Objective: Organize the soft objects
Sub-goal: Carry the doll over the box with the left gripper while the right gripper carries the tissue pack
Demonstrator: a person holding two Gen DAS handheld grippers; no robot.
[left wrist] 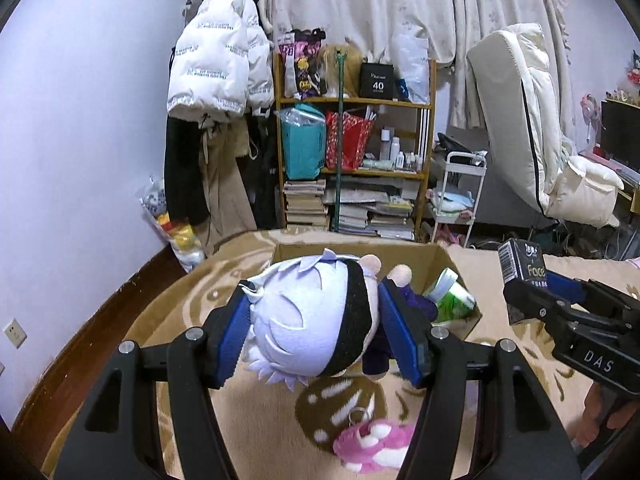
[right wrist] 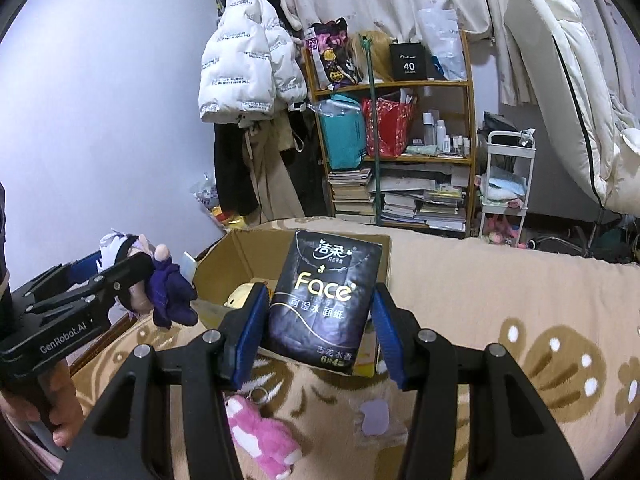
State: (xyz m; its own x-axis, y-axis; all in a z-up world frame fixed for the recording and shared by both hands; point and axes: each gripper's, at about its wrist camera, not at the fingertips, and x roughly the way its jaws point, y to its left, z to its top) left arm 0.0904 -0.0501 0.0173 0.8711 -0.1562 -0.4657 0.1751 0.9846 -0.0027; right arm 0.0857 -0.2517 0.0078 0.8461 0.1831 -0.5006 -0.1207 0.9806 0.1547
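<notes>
Left gripper (left wrist: pixel 320 320) clamps plush doll (left wrist: pixel 316 320); right gripper (right wrist: pixel 320 320) clamps tissue pack (right wrist: pixel 324 300); cardboard box (right wrist: pixel 240 256) just ahead of both.

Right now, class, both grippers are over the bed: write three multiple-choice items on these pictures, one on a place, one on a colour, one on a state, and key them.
1. Where does the pink plush lie?
A. in the box
B. on the blanket, nearer the cameras than the box
C. on the shelf

2. What colour is the tissue pack?
A. black
B. white
C. red

3. What does the left gripper hold?
A. nothing, jaws wide
B. the green roll
C. the doll

Key: 1 B, the pink plush rests on the blanket, outside the box. 2 A, the pack in the right gripper is black with gold lettering. 3 C, the blue pads press the doll head from both sides, while the green roll sits in the box.
</notes>
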